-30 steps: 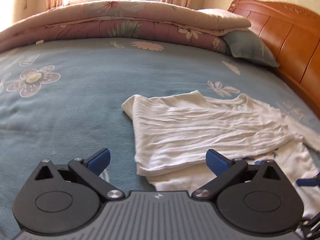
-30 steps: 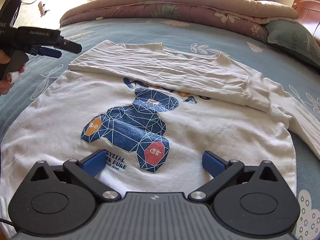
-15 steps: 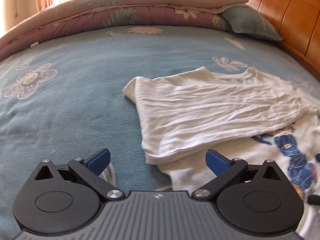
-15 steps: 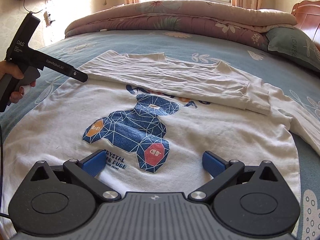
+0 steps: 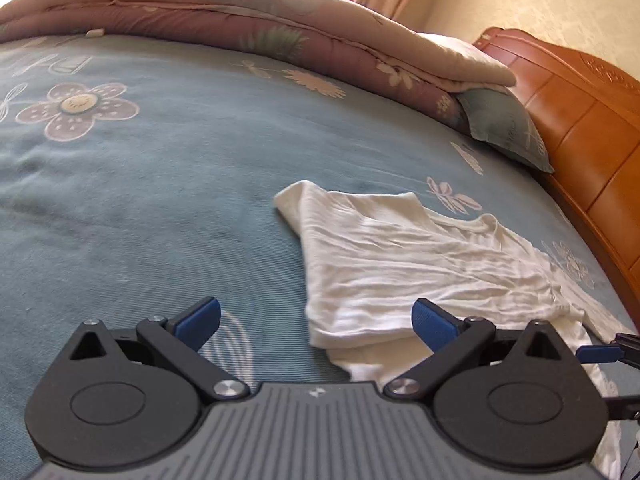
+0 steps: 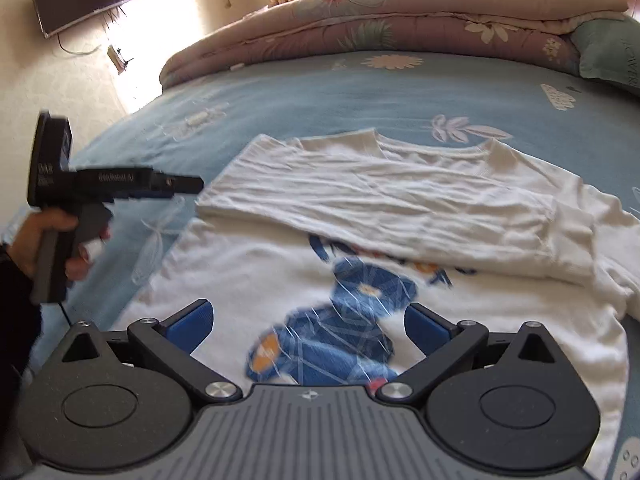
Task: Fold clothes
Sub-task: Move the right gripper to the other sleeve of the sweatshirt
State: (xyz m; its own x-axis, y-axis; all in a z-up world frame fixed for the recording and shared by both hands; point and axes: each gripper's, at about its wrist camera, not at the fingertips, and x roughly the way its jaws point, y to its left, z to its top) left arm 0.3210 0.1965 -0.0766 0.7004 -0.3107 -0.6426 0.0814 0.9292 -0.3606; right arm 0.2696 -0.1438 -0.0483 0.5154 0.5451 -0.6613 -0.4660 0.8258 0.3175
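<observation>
Both grippers hang empty with their blue pads spread wide: the right gripper [image 6: 306, 322] low over the bear print, the left gripper [image 5: 316, 320] at the near corner of the folded-over panel, probably lining up for the next fold. Beneath them the white T-shirt [image 6: 248, 280] lies flat on the blue bedspread [image 5: 140, 184], its far side already turned in across the chest (one fold made, more to go). Farther back a rolled quilt [image 6: 400, 20] spans the bed beside a wooden headboard [image 5: 580, 120].
</observation>
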